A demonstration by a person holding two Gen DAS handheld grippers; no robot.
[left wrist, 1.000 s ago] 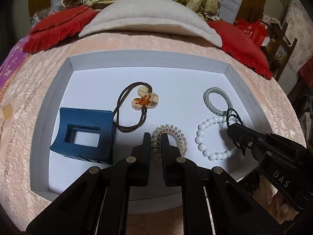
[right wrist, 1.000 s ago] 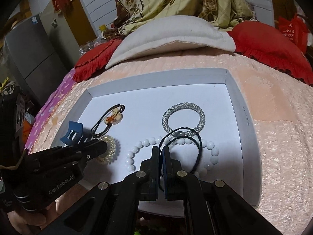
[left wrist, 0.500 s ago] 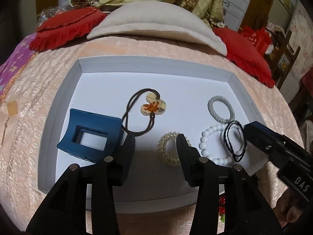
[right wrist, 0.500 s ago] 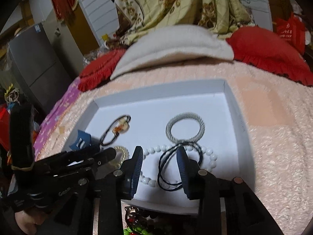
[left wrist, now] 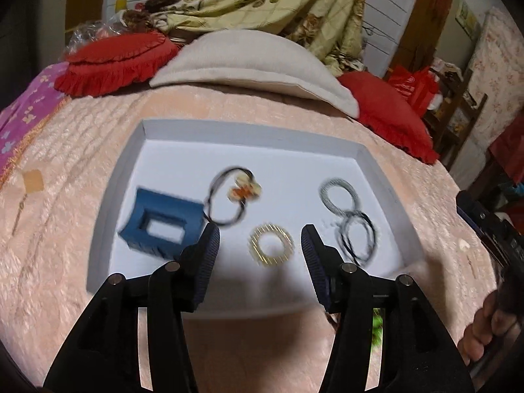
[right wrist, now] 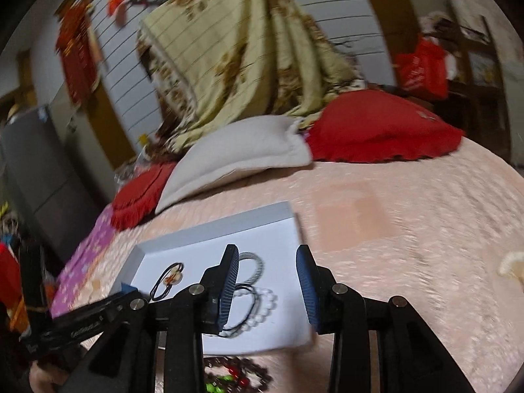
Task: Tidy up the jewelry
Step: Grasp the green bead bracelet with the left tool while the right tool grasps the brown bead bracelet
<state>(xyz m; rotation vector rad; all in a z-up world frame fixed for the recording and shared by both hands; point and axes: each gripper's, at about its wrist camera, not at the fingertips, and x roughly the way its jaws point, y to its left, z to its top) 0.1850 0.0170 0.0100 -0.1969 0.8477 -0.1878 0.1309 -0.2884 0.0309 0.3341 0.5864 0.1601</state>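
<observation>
A white tray lies on the pink bedspread. In it are a blue hair claw, a brown cord with a flower charm, a gold spiral tie, a silver ring tie and a black hair tie over a white bead bracelet. My left gripper is open and empty above the tray's near side. My right gripper is open and empty, pulled back over the tray's right edge. Both views are motion blurred.
A dark bead string with red and green beads lies on the bedspread just in front of the tray. A white pillow and red cushions sit behind it. A small cream item lies far right on the bed.
Both grippers opened, letting go of the spiral tie and the black hair tie, then pulled back and up from the tray. The right gripper swung to the right.
</observation>
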